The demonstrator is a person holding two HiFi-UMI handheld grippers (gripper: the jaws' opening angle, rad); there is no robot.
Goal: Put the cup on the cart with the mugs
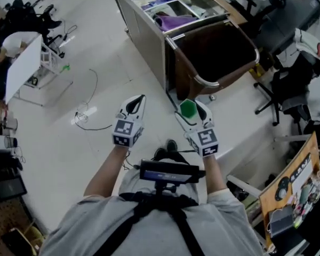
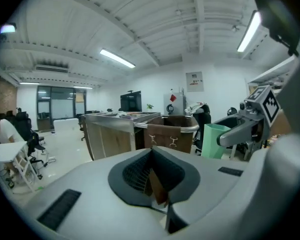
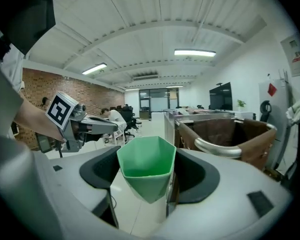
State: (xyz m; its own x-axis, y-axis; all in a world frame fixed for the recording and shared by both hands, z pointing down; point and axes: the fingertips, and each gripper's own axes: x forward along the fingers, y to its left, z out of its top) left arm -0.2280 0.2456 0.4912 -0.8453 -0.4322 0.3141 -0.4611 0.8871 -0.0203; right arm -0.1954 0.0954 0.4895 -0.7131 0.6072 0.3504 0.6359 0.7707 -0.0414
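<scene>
— Locating the cup first: where is it carried?
— It is clamped upright, mouth up, between the pads of the right gripper. The jaws are spread wide on its faceted green wall. The left gripper is drawn together on nothing.
— And the cart?
— It is found ahead and slightly to the right of both grippers, well apart from them, with bare floor between. A brown bag is hung on the near end. Beyond it the cart is divided into compartments (mugs cannot be made out there in any view).
— Which hand is nearer?
— The right, judged from the head view: the bag's rail is seen closer to that side, and the cup is held there.
— What is the approach turned on?
— The cup's axis is vertical, so a carry over or round the bag is judged to be needed, then a straight lowering. A wrong compartment is noted as the risk.
</scene>
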